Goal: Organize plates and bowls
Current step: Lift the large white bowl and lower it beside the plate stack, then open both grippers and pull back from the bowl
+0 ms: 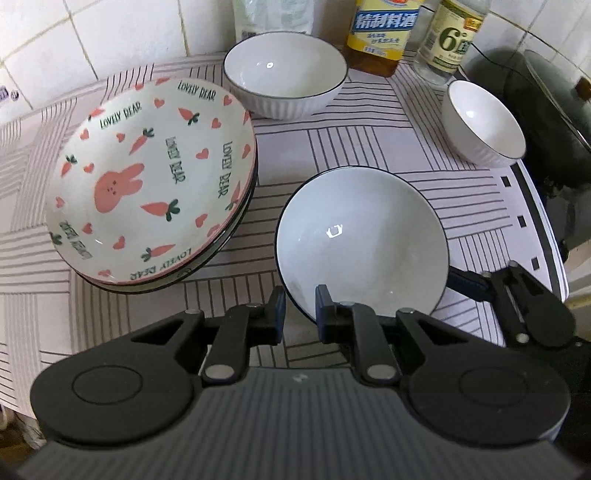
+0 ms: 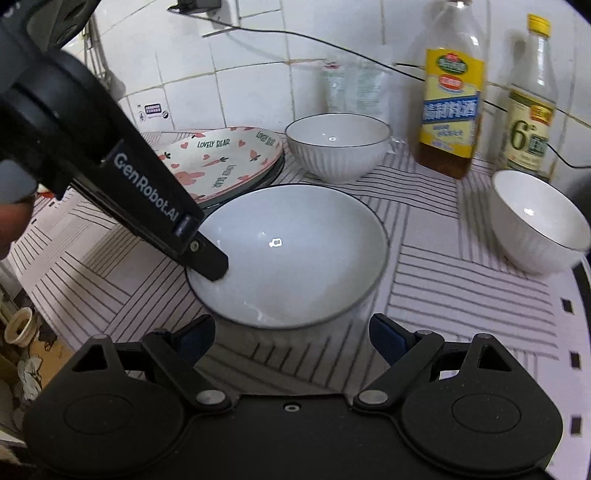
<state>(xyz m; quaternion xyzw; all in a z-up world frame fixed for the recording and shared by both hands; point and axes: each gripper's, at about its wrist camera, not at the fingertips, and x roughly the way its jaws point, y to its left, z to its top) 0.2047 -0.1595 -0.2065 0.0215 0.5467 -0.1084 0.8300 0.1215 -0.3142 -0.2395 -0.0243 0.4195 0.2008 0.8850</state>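
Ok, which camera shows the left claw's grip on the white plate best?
Left wrist view: its fingers pinch the white plate rim head-on, near edge. The right wrist view shows that left claw from the side, one finger on the rim.

We look down on a striped table (image 1: 369, 147), where our left tongs (image 1: 300, 306) pinch the near rim of a wide white dish (image 1: 362, 240). The right tongs (image 1: 476, 286) reach in beside its right edge. A rabbit-and-carrot plate (image 1: 147, 184) tops a stack at left; two white bowls (image 1: 286, 74) (image 1: 482, 123) and two bottles (image 1: 384, 33) (image 1: 448, 40) stand behind.
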